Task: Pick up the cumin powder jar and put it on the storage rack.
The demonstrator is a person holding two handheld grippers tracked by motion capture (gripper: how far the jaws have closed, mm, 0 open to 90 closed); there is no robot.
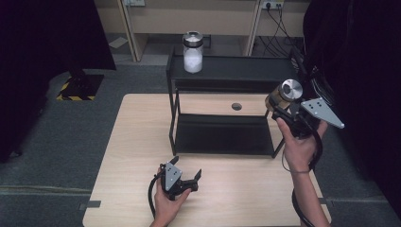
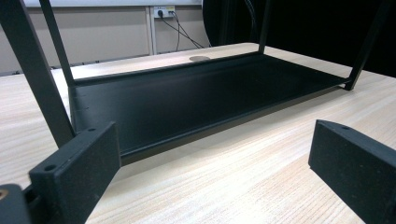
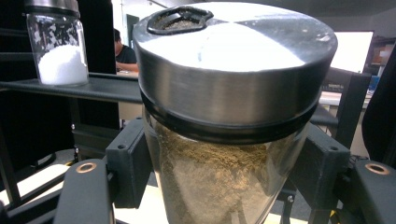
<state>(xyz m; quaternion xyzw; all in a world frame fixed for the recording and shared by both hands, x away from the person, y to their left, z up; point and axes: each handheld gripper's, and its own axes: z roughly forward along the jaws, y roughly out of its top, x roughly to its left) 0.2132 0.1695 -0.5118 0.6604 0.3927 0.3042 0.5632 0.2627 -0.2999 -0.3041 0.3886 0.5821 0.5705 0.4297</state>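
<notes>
The right gripper point(image 1: 282, 107) has its jaws clamped on the glass body of a brown-spice jar point(image 3: 224, 140), held upright beside the black rack's top shelf point(image 1: 246, 71), likely to join the white-powder jar point(image 1: 193, 52) there; the left gripper point(image 1: 187, 177) rests wide-jawed on the tabletop point(image 1: 137, 142), clear of the way.

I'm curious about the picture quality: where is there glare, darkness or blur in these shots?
High view: dim, with black corners; the wooden table is evenly lit. Right gripper view: glare whitens the metal lid of the brown spice jar; the white-filled jar is softer. Left gripper view: the near fingers look blurred.
</notes>
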